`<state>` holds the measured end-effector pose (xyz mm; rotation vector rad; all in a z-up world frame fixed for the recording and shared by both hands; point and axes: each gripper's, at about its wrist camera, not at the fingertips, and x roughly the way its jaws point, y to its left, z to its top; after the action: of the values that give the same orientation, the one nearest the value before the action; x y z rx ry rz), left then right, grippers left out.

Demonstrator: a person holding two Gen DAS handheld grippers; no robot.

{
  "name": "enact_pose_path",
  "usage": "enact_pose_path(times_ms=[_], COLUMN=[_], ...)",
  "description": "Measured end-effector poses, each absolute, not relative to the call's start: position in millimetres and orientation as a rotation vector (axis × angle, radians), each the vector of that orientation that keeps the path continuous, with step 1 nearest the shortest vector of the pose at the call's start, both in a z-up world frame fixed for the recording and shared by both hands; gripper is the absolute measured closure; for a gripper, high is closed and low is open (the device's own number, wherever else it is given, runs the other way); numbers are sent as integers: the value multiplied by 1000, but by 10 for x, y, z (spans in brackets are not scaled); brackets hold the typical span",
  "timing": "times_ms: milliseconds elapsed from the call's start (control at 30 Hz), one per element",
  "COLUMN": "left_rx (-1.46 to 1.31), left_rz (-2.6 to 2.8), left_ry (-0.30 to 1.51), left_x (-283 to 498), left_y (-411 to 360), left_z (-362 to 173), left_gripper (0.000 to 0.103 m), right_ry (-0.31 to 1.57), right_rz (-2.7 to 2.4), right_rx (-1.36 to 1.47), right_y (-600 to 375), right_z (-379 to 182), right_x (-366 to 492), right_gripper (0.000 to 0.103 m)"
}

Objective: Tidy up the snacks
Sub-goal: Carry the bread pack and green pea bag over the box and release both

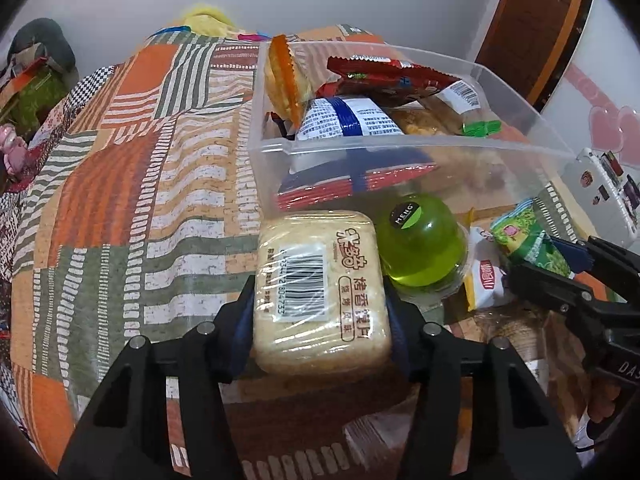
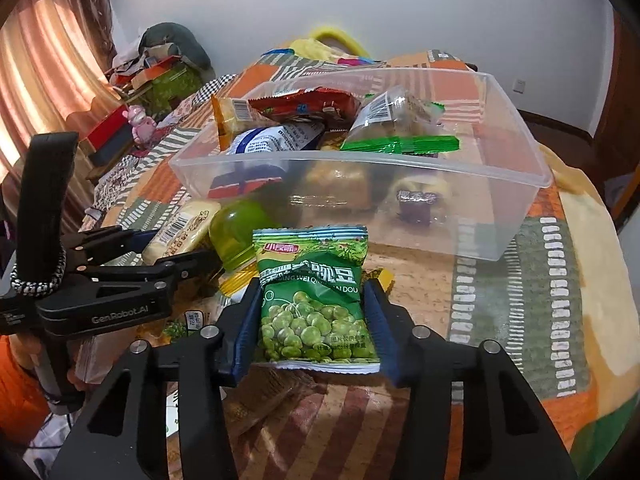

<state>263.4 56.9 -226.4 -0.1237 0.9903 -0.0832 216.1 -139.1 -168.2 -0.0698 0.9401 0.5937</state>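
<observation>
Both packs gripped and ready for the clear rectangular plastic bin (image 2: 520, 184) on the patchwork-covered bench (image 1: 132, 184). Left tongs (image 1: 322, 300) clamped on the pale cellophane-wrapped block of toasted bun slices (image 1: 320, 280), just in front of the bin's near wall. Right tongs (image 2: 314, 300) clamped on the green foil packet of peas (image 2: 316, 300), also just short of that wall.

To do it well: lift each pack clear above the bin's rim before moving forward, to avoid knocking the light bin. Probably best to drop the peas into the bin's emptier right half, the bun block on top of the heap at its left. Loosen the tongs only once over the opening. One at a time, to keep the two tongs from colliding.

Counted: one bin; two packs held; inside the bin at least six wrapped snacks, exact number hard to tell through the pile. In front of the bin, one green dome-shaped jelly cup (image 1: 420, 240) and a small yellow-and-white sachet (image 1: 484, 284), still loose.
</observation>
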Motion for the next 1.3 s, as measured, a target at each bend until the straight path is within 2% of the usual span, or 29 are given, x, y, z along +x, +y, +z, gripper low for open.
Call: enact_pose_path(times_ms=[167, 367, 900, 1300], left_rx=[-134, -102, -113, -129], left_rz=[-84, -84, -177, -234], left_ry=[973, 922, 809, 871], left_x=[2508, 2346, 2574, 3302], left_y=[592, 558, 326, 16], left_z=[-2159, -1906, -1350, -1482], left_gripper=[48, 48, 48, 48], right_ry=[912, 864, 750, 697], right_rz=[588, 583, 528, 428], right_rx=[-72, -78, -59, -10], right_y=[-1444, -1468, -1646, -1782], right_z=[-1591, -1441, -1114, -1039], right_x=[2110, 2095, 2219, 2660], right_gripper=[67, 84, 85, 85])
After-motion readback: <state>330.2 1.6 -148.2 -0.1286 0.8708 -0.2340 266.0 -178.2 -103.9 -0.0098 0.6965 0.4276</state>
